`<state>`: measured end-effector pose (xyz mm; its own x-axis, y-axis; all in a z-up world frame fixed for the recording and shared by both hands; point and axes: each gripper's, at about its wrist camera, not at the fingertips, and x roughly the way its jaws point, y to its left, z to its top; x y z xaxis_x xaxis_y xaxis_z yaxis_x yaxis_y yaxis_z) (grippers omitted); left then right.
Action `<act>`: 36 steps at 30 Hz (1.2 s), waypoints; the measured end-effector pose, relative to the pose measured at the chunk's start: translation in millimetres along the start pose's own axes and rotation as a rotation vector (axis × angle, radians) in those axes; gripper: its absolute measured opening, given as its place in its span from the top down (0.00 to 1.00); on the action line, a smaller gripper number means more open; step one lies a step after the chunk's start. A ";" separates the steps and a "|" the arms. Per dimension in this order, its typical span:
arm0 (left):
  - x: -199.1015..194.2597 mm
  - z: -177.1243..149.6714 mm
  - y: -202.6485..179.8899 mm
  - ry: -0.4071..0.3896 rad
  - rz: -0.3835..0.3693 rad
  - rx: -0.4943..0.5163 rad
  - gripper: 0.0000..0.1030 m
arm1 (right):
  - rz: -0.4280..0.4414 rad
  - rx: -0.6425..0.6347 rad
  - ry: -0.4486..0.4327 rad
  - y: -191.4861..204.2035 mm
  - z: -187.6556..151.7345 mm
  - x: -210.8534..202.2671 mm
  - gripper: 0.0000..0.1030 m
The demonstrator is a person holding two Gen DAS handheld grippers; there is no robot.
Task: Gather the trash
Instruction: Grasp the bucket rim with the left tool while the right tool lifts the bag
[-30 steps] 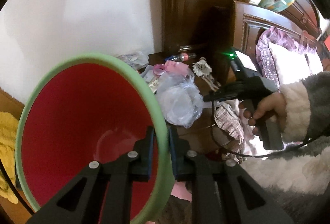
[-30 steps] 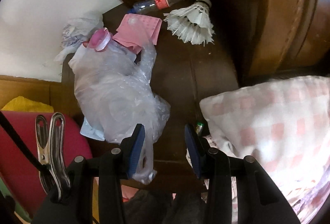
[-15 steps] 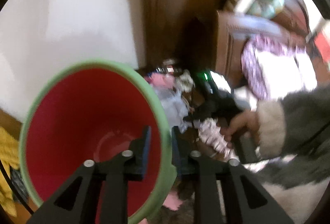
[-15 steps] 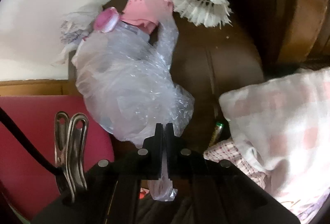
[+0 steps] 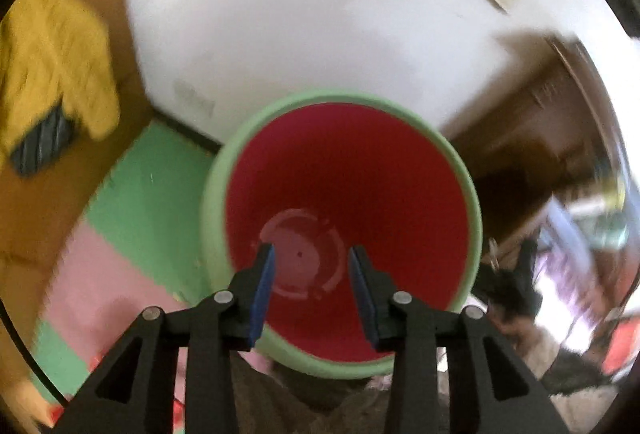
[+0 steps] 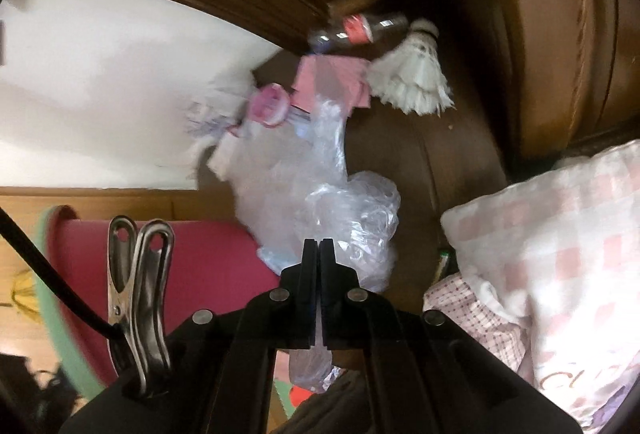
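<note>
home bedroom: checked pillow (image 6: 560,254), dark wooden headboard (image 6: 560,34), foam floor mats (image 5: 152,186).

The bin (image 5: 352,170) is smooth red plastic with a matt green rim. The bag (image 6: 340,202) is thin, crinkled, glossy clear plastic; beside it the desk (image 6: 452,170) is dark polished wood, and the clip (image 6: 138,286) is shiny metal.

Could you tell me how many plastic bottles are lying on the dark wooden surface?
1: the plastic bottle lies at the far edge, beside the shuttlecock. The plastic bag may hide more.
</note>
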<state>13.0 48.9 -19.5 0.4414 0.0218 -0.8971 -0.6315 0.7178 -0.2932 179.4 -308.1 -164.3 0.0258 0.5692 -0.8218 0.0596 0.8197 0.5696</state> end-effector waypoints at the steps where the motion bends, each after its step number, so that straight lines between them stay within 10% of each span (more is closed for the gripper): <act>1: 4.0 0.7 6.2 0.007 0.010 -0.020 0.62 | 0.014 -0.003 -0.008 3.3 -2.6 -7.3 0.98; 18: -7.2 7.9 6.3 -0.097 0.115 -0.102 0.51 | -0.055 -0.256 -0.087 69.5 -18.6 -56.9 0.98; 22: -25.0 7.3 -4.1 -0.224 0.155 -0.057 0.28 | -0.043 -0.265 -0.092 71.6 -20.2 -61.2 0.98; 28: 12.2 7.0 19.1 -0.091 0.207 -0.139 0.28 | -0.004 -0.267 -0.090 79.9 -25.0 -85.9 0.98; 30: 26.5 3.9 31.3 -0.030 0.169 -0.192 0.36 | 0.011 -0.264 -0.097 84.1 -25.2 -95.7 0.98; 32: 36.0 -2.1 36.3 0.024 0.125 -0.226 0.72 | 0.025 -0.271 -0.101 89.8 -27.4 -106.0 0.98; 36: 40.9 -6.7 34.2 0.038 0.157 -0.208 0.77 | 0.032 -0.304 -0.102 103.2 -31.1 -121.6 0.98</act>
<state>5.2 69.7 -68.5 0.3058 0.0927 -0.9476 -0.8093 0.5495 -0.2074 151.4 -290.8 -5.2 0.1238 0.5985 -0.7915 -0.2436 0.7915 0.5605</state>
